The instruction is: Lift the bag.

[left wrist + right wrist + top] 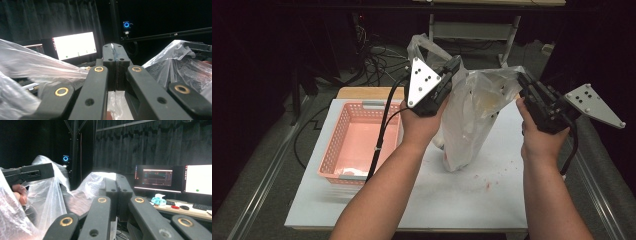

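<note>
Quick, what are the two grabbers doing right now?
Left gripper: shut on the plastic bag.
Right gripper: shut on the plastic bag too.

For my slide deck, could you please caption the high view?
Both grippers lift a clear plastic bag above the table.

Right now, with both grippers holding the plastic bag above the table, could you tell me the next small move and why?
Probably carry the plastic bag left toward the pink basket: the left gripper and right gripper pinch its top, and its bottom hangs beside the basket.
</note>
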The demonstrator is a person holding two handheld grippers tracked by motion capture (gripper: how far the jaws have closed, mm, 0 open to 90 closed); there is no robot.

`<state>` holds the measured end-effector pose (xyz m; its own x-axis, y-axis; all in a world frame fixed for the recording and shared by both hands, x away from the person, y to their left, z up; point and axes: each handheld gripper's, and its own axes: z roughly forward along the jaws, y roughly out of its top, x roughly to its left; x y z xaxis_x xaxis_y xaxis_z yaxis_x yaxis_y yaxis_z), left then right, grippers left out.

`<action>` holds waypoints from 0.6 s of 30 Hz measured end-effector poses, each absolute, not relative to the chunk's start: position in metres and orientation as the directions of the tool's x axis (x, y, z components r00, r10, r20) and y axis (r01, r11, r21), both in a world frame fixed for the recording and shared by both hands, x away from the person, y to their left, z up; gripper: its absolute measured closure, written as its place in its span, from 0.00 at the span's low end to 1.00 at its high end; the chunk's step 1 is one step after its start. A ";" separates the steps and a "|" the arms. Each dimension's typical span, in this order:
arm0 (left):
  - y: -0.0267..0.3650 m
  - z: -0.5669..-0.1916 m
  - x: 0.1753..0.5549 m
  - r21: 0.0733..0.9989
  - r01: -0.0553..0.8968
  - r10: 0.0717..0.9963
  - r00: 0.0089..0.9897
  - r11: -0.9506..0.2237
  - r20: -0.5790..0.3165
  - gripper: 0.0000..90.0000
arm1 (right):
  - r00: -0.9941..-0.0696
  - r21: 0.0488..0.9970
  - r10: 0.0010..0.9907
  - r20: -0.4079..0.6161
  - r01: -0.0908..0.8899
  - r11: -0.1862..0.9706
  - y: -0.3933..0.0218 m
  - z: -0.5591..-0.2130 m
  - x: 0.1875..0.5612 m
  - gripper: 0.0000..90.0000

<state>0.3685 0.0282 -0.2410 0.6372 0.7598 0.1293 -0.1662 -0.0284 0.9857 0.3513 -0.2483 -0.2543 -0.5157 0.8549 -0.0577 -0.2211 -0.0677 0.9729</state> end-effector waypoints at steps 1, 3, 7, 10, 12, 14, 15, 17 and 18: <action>0.026 -0.242 0.370 0.986 -0.163 0.760 0.637 -0.028 0.127 0.98 | -0.515 0.974 0.855 -0.057 -0.219 -0.066 -0.248 -0.254 0.352 1.00; 0.023 -0.246 0.376 0.988 -0.144 0.761 0.637 -0.046 0.128 0.98 | -0.516 0.978 0.855 -0.055 -0.202 -0.059 -0.247 -0.257 0.356 1.00; 0.017 -0.259 0.390 0.993 -0.104 0.764 0.636 -0.058 0.111 0.98 | -0.515 0.984 0.856 -0.047 -0.173 -0.049 -0.246 -0.270 0.363 1.00; 0.016 -0.270 0.400 0.995 -0.075 0.771 0.630 -0.063 0.096 0.98 | -0.513 0.989 0.857 -0.040 -0.141 -0.039 -0.247 -0.283 0.368 1.00; 0.017 -0.276 0.405 0.997 -0.051 0.773 0.631 -0.050 0.071 0.98 | -0.514 0.994 0.857 -0.026 -0.108 -0.034 -0.247 -0.292 0.372 1.00; 0.018 -0.280 0.407 0.998 -0.041 0.772 0.632 -0.054 0.068 0.98 | -0.511 0.996 0.859 -0.024 -0.087 -0.024 -0.248 -0.301 0.375 1.00; 0.018 -0.281 0.407 0.998 -0.036 0.770 0.634 -0.059 0.069 0.98 | -0.508 0.997 0.861 -0.014 -0.073 -0.027 -0.248 -0.305 0.376 1.00; 0.018 -0.283 0.407 0.997 -0.035 0.765 0.639 -0.065 0.072 0.97 | -0.507 0.998 0.862 -0.012 -0.062 -0.022 -0.249 -0.311 0.378 1.00; 0.018 -0.284 0.407 0.998 -0.034 0.764 0.642 -0.061 0.069 0.97 | -0.506 0.998 0.862 -0.009 -0.056 -0.023 -0.249 -0.313 0.379 1.00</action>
